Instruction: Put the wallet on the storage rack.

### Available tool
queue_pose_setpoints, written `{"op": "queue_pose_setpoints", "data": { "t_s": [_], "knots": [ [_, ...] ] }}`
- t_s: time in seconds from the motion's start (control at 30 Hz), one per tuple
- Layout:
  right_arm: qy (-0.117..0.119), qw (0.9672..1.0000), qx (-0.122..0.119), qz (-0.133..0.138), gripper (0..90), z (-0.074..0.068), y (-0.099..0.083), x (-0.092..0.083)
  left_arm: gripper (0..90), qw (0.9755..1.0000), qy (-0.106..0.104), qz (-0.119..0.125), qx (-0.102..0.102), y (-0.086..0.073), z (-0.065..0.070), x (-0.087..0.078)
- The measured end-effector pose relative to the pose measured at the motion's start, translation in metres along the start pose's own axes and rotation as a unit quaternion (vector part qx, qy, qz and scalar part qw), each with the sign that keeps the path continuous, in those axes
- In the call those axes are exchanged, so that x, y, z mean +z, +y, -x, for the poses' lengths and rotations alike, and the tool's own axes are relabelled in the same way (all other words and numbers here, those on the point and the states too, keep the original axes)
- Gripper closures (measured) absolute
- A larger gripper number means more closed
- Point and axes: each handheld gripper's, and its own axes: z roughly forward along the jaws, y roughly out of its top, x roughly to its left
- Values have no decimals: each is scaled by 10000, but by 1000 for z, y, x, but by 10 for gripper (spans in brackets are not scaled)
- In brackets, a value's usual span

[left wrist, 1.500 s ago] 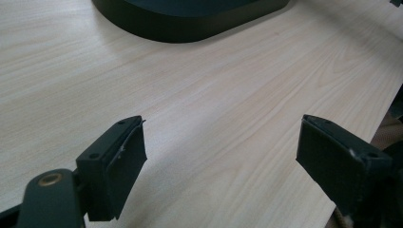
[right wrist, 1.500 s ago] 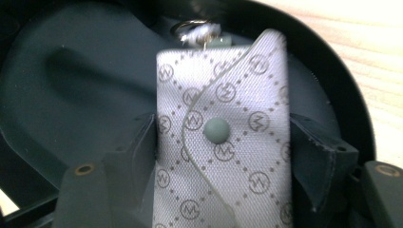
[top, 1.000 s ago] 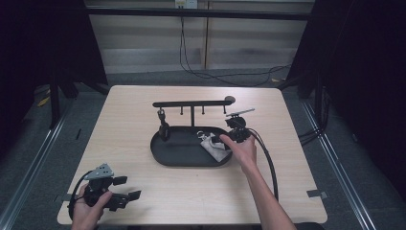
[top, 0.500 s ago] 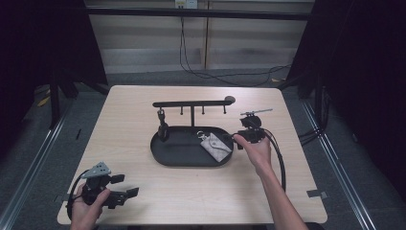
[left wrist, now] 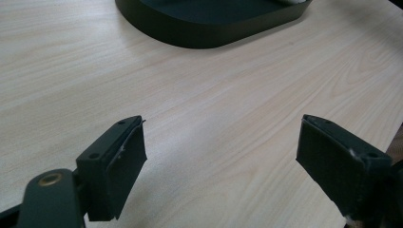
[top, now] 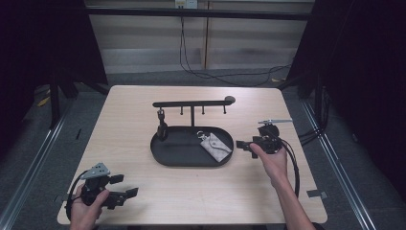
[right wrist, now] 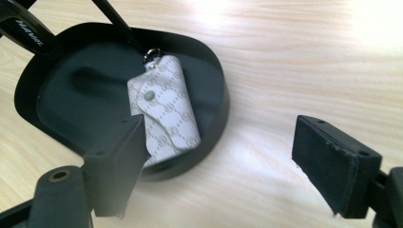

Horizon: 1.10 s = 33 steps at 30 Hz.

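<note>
A grey-white patterned key pouch (top: 214, 146) (right wrist: 164, 111) with a metal ring lies flat in the right part of the black oval tray (top: 165, 155) (right wrist: 219, 111). My right gripper (top: 242, 143) (right wrist: 218, 161) hovers over the table just right of the tray and points at the pouch. Its jaws have just been opening and nothing is between them. My left gripper (top: 125, 186) (left wrist: 221, 166) sits low at the table's front left corner, open and empty, facing the tray (left wrist: 209, 35).
A black hook rail (top: 191, 103) on a post rises from the tray's back edge. A dark key fob (top: 162, 129) hangs from its left hook. The right gripper's cable (top: 292, 165) loops along the forearm. Bare wood surrounds the tray.
The right gripper has let go of the pouch, opened its jaws, and pulled back to the right out of the tray. The pouch stays in the tray. The left gripper has kept still.
</note>
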Motion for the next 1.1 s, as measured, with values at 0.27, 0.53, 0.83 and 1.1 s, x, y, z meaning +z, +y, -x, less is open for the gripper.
{"op": "queue_pose_setpoints", "data": {
  "t_s": [0.27,0.53,0.83,1.1],
  "knots": [
    [-90,9999,-8,74,188,9,-18,-20,164,10000,-15,12,-91,0,-2,-1],
    [-233,9996,-122,55,167,15,-43,-40,164,9998,-113,109,-148,2,1,-2],
    [-292,9995,37,100,163,27,-78,-63,162,9995,-153,178,-189,3,1,-3],
    [-704,9975,-1,68,164,39,-100,-63,162,9996,-186,126,-153,4,3,1]
  ]
}}
